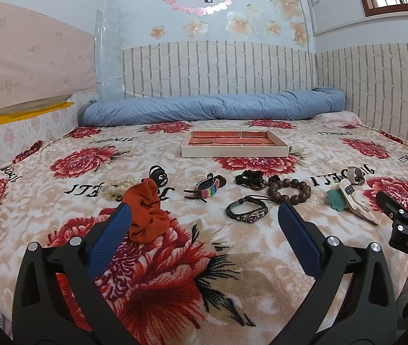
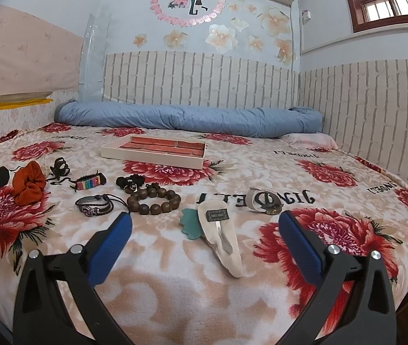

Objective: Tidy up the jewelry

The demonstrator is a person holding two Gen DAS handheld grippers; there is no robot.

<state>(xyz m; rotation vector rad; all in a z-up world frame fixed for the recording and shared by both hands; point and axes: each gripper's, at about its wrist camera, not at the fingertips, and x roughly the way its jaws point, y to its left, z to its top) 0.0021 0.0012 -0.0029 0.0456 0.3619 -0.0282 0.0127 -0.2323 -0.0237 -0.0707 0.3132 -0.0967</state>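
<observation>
On the flowered bed blanket (image 1: 175, 273), the left hand-held gripper (image 1: 204, 221) hovers spread wide, empty, beside the rust-orange fabric scrunchie (image 1: 148, 212); then the black braided leather bracelet (image 1: 247, 211), the brown wooden bead bracelet (image 1: 290, 191), the cream fabric hair clip (image 2: 222, 238) between the right hand-held gripper (image 2: 205, 225)'s released fingers; the compartmented beige tray (image 1: 234, 152) sits beyond.

Blanket (image 2: 204, 287): fuzzy fleece, matt. Scrunchie (image 1: 148, 215): crinkled orange cloth; bead bracelet (image 2: 154, 201): dark polished wood, slight gloss. Gripper fingers (image 1: 297, 238): ribbed blue pads on smooth black plastic
</observation>
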